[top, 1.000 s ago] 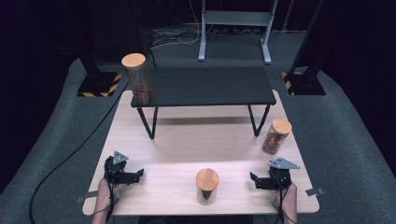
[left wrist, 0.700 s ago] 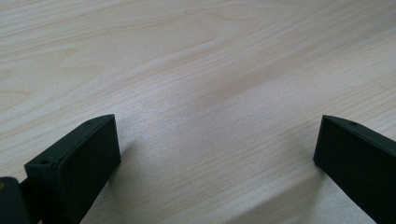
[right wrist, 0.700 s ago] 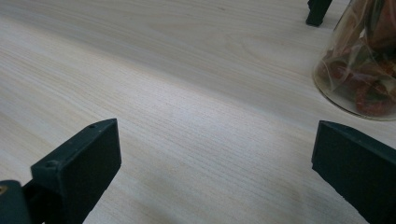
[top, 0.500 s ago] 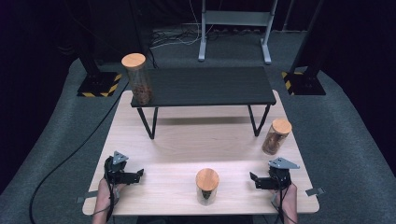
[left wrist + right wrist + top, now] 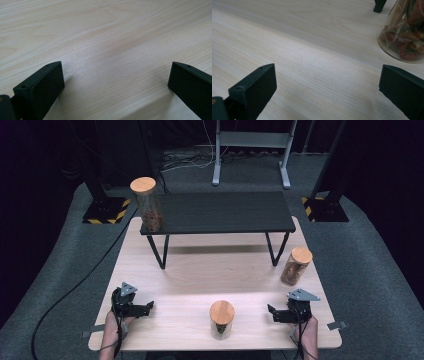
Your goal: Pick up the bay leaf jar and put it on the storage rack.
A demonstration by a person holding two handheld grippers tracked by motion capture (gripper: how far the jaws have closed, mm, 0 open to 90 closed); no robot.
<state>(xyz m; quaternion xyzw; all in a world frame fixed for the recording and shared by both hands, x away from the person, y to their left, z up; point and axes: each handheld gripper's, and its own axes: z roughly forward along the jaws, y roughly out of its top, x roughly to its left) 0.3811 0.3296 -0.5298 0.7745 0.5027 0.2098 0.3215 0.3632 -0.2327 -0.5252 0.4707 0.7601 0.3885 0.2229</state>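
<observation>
Both grippers rest low at the near edge of the wooden bench (image 5: 200, 270), one at each corner, with three cork-lidded glass jars standing upright about them. The left gripper (image 5: 148, 306) has its jaws spread wide and empty; its own view looks along the two black jaws onto bare wood grain. The right gripper (image 5: 271, 312) likewise has its jaws wide and holds nothing.

The near jar (image 5: 221, 318) stands at the front of the bench between the two grippers, apart from both. Each gripper points inward toward it, and the right one appears slightly nearer. The right jar (image 5: 295, 266) stands beyond the right gripper, just beside the right leg of the black shelf (image 5: 220, 212), and its glass base with reddish contents shows at the upper right of the right gripper view (image 5: 404, 32). A third jar (image 5: 147, 205) stands at the shelf's left end, well apart from both hands.

The long axis of every jar is vertical, so a sideways closing of the jaws about the glass wall seems the fitting approach. The right hand is judged better placed for either nearer jar.
</observation>
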